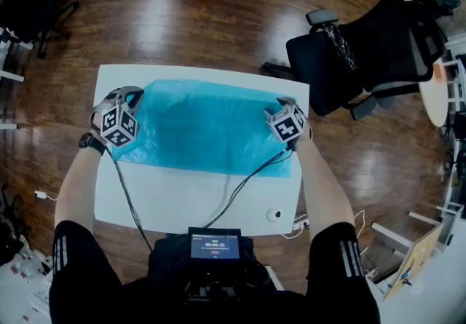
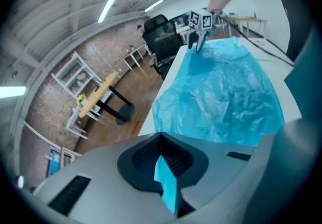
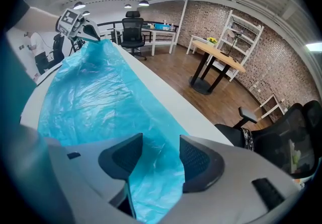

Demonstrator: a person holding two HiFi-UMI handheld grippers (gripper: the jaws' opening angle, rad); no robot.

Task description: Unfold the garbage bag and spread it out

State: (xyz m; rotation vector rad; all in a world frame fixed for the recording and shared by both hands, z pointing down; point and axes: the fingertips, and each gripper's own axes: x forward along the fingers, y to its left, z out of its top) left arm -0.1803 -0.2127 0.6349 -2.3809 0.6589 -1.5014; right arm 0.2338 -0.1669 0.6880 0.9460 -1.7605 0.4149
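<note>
Your left gripper [image 2: 162,153] has its fingers [image 2: 138,160] clenched on a thin fold of the bag [image 1: 204,126]. Your right gripper [image 3: 153,155] is released, its fingers [image 3: 118,155] apart with bag film lying between them. The bag is translucent turquoise and crinkled. It lies mostly opened out on the white counter [image 1: 189,202], its long axis running left to right between the two grippers. The writing on the small screen [image 1: 215,245] at your chest is too small to read.

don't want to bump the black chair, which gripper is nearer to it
Right. The right gripper is at the table's right end, next to the chair; the left gripper is at the bag's left end, far from it.
</note>
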